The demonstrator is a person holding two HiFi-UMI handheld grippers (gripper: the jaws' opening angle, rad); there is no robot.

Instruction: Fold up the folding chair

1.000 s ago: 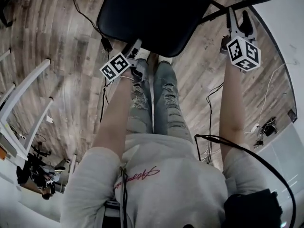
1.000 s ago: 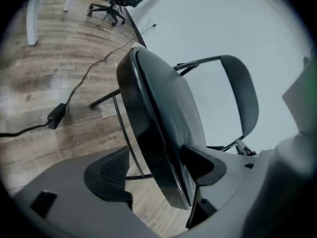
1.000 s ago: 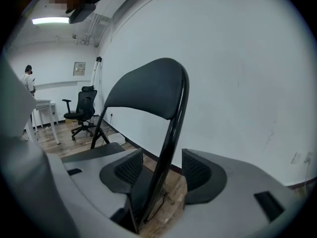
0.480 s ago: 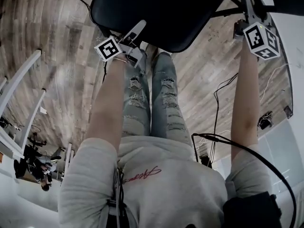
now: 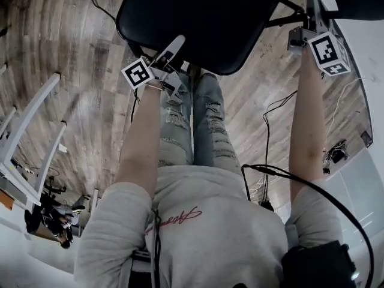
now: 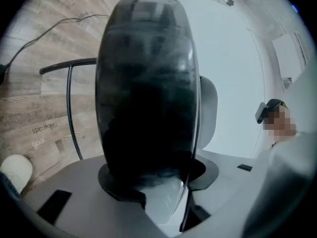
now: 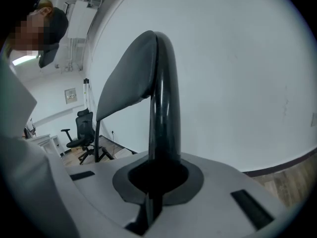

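chair: folding chair (image 5: 204,17) stands open on the floor, straight ahead of the person, at the far edge of the head view.
change left: left gripper (image 5: 174,62) has been shifted onto the seat's near edge since a second ago. Its jaws have just been closing, and the seat (image 6: 148,83) is now pinched between them.
change right: right gripper (image 5: 312,18) has been carried farther out, to the chair's right side. Its jaws have just been pressed together on the frame tube (image 7: 163,108).
meaning: both holds are judged set. Folding is not yet begun and the seat lies roughly level. Next the seat is likely to be tipped up toward the backrest.
seat: black, padded, with rounded edges and a faint sheen. It is seen thick and edge-on in the left gripper view.
frame tube: black, glossy and thin, bent into an arch. It looks like metal.
backrest: (image 7: 126,78) a grey-looking curved pad fixed to the tube.
floor: (image 5: 72,53) matte wood-grain planks, with loose black cables (image 5: 267,137) laid on them at the right.
wall: (image 7: 237,58) plain white and smooth, seen behind the chair.
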